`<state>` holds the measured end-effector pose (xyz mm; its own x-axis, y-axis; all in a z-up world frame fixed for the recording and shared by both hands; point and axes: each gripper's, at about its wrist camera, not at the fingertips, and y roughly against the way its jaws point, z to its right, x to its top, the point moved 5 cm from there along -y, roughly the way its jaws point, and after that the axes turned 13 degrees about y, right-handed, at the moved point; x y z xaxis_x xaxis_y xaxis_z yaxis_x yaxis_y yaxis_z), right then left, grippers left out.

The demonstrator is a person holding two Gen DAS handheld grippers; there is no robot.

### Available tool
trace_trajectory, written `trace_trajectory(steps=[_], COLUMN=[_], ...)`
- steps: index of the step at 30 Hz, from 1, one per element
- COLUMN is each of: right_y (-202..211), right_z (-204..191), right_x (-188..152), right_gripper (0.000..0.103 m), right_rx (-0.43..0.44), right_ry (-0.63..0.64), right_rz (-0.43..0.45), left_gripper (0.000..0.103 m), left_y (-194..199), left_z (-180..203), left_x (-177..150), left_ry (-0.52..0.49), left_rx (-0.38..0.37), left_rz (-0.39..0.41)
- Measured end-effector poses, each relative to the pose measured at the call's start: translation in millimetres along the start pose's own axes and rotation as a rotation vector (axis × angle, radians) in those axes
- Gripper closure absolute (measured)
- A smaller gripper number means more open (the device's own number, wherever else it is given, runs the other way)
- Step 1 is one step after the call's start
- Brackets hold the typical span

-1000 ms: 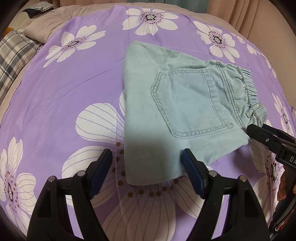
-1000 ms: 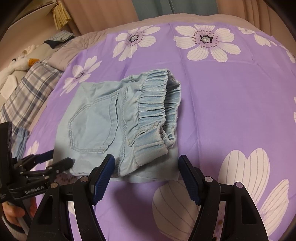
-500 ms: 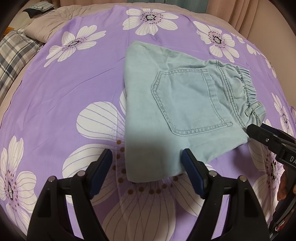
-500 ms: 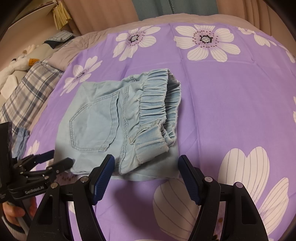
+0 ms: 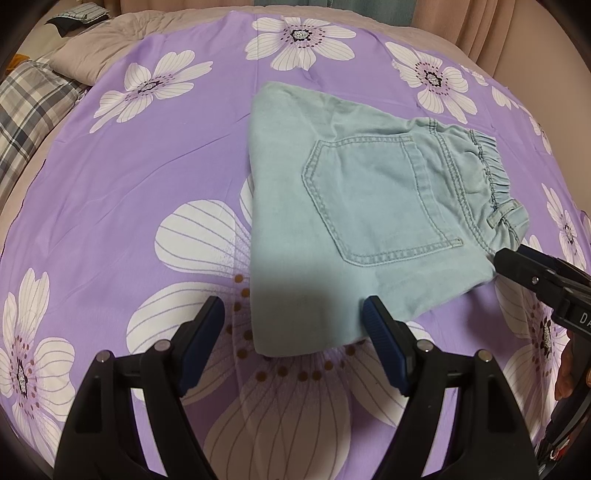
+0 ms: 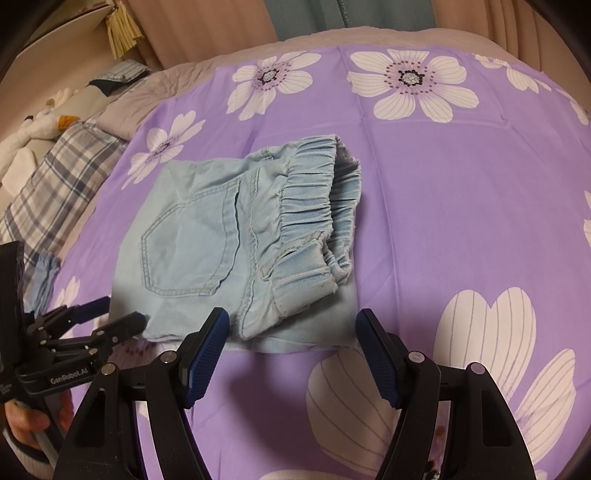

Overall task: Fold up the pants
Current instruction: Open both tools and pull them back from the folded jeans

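Light blue denim pants lie folded into a compact rectangle on a purple flowered bedsheet, back pocket up, elastic waistband at the right. In the right wrist view the pants show the waistband stacked on top. My left gripper is open and empty, just short of the pants' near left edge. My right gripper is open and empty, at the near edge below the waistband. Each gripper shows in the other's view, the right and the left.
A plaid pillow and a grey blanket lie at the bed's left side. A soft toy sits beyond the pillow. Curtains hang behind the bed.
Both grippers have drawn back very slightly from the pants. The pants lie unchanged.
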<state>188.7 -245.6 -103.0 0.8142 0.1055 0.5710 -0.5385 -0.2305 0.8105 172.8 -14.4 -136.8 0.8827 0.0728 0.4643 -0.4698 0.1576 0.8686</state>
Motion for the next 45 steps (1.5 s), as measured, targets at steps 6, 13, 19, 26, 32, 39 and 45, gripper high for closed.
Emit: trace_trajectory(steps=[6,13,19,26,32,39,45], right_y=[0,1,1,3,6,11,18], right_z=[-1,-1,-1,-3,-4,-7,-9], right_x=[-1,-1,-1,-5,-7,-8,-8], right_gripper=[0.032,0.032,0.032,0.032,0.032,0.032,0.032], right_rx=[-0.001,-0.002,-0.001,-0.006,-0.008,-0.016,-0.023], right_ry=[0.000,0.000,0.001,0.004,0.000,0.011,0.018], right_rz=[0.000,0.000,0.000,-0.001,0.001,0.005,0.015], left_gripper=[0.026,0.026,0.026,0.026,0.026,0.026,0.026], left_y=[1,3,4,6,7,11,14], left_z=[0,0,0,-1,-1,0,1], left_x=[-1,-1,-1,-3,-3,-9,-12], left_ry=[-0.001,-0.002,-0.001,0.001,0.003,0.004,0.005], left_rx=[0.002,0.004,0.004,0.006,0.007,0.011,0.014], left_rz=[0.001,-0.001,-0.001,-0.001,-0.003,-0.002,0.001])
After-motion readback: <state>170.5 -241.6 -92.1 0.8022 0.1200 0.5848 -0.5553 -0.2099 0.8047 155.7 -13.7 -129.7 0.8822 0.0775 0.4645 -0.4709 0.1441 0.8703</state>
